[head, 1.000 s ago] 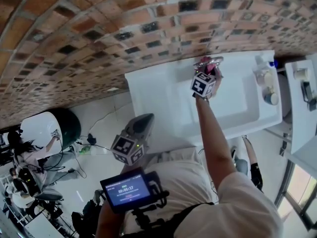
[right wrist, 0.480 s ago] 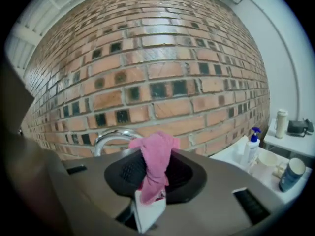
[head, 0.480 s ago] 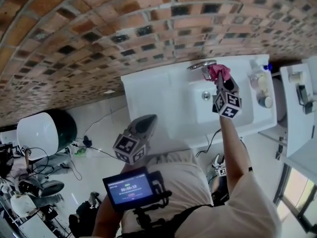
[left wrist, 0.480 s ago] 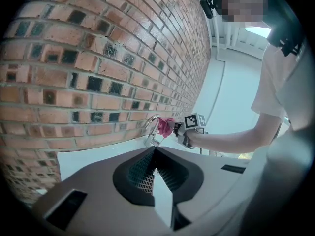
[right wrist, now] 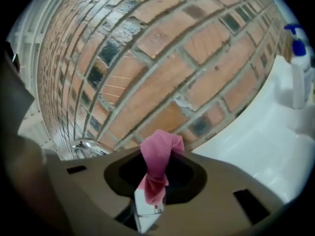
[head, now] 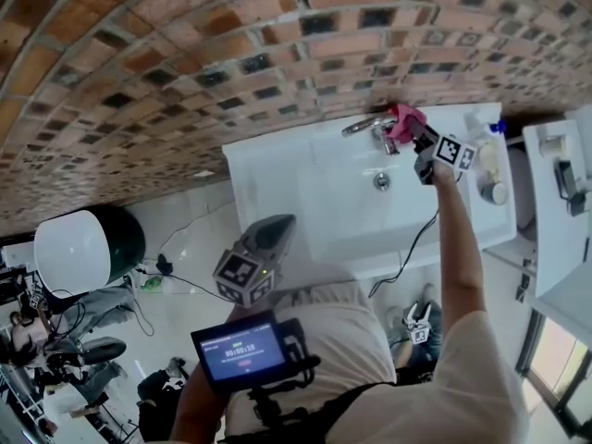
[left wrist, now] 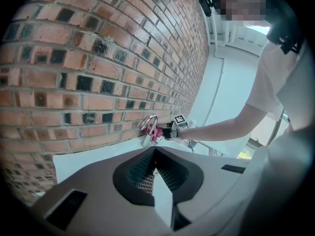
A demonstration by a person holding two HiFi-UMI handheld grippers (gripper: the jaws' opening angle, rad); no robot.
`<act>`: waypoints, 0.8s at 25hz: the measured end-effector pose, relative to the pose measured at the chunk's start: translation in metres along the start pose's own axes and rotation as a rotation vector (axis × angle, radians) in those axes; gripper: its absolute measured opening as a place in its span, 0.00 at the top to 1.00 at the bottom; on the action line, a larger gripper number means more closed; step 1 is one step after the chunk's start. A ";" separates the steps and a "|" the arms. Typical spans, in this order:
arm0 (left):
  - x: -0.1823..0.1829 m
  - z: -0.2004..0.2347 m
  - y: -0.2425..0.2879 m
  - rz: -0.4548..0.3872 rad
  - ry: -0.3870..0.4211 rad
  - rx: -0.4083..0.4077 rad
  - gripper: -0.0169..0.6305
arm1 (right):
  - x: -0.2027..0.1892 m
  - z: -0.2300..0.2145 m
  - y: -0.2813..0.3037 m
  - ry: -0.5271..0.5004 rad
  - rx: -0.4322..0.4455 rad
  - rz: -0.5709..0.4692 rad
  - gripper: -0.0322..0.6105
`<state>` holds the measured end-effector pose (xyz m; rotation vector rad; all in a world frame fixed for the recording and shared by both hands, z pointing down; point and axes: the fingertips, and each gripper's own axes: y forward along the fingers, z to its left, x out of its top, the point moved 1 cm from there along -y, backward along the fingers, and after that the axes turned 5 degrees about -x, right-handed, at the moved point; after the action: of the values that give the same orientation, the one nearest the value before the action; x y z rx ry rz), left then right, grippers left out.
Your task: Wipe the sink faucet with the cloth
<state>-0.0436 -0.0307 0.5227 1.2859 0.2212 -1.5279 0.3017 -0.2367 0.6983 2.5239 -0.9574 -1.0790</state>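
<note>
Right claw point(right wrist: 150, 193) grips the pink cloth point(right wrist: 156, 166) just beside the faucet point(head: 365, 124) base, the spout running away to its left along the brick wall point(head: 185, 63), while the left claw point(left wrist: 155, 176), closed and empty, hangs well apart from the sink point(head: 277, 165).

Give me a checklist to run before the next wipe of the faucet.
1. Right gripper shut on the pink cloth: ok.
2. Cloth touching the faucet: cannot tell; the head view shows it right by the faucet's base, but contact is unclear.
3. Left gripper shut, empty, held back from the sink: ok.
4. Bottle upright, to the side of the faucet, out of the wiping path: ok.
</note>
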 end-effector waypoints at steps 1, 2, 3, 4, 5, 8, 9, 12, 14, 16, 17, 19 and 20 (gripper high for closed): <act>0.002 0.000 0.000 0.002 0.000 0.003 0.99 | -0.004 -0.009 0.007 0.020 0.006 0.036 0.79; 0.003 0.000 0.000 0.003 -0.002 0.007 0.99 | -0.008 -0.019 0.013 0.049 0.010 0.072 0.79; 0.001 0.001 0.001 0.002 -0.008 0.011 0.99 | -0.013 -0.027 0.020 0.084 0.008 0.104 0.79; -0.001 0.002 0.001 0.001 -0.015 0.017 0.99 | -0.018 -0.035 0.026 0.121 -0.001 0.133 0.79; -0.002 0.003 0.001 0.003 -0.017 0.023 0.99 | -0.024 -0.042 0.032 0.154 -0.017 0.156 0.79; -0.003 0.004 0.002 -0.001 -0.017 0.028 0.99 | -0.033 -0.049 0.043 0.178 -0.030 0.186 0.79; -0.003 0.004 0.003 -0.005 -0.021 0.030 0.99 | -0.035 -0.047 0.045 0.184 0.001 0.194 0.79; -0.004 0.005 0.002 -0.010 -0.026 0.037 0.99 | -0.033 -0.026 0.047 0.223 0.110 0.192 0.79; -0.005 0.005 0.002 -0.013 -0.031 0.039 0.99 | -0.030 -0.017 0.044 0.237 0.164 0.172 0.79; -0.005 0.004 0.003 -0.016 -0.032 0.037 0.99 | -0.027 -0.006 0.034 0.313 0.249 0.159 0.79; -0.005 0.003 0.004 -0.016 -0.029 0.034 0.99 | -0.024 0.002 0.028 0.343 0.297 0.154 0.80; -0.004 0.002 0.005 -0.017 -0.021 0.028 0.99 | -0.016 0.018 0.017 0.372 0.358 0.139 0.80; -0.003 0.001 0.006 -0.019 -0.019 0.025 0.99 | -0.011 0.026 0.012 0.370 0.375 0.128 0.80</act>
<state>-0.0403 -0.0320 0.5284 1.2921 0.2028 -1.5624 0.2714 -0.2380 0.6913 2.7613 -1.2791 -0.3976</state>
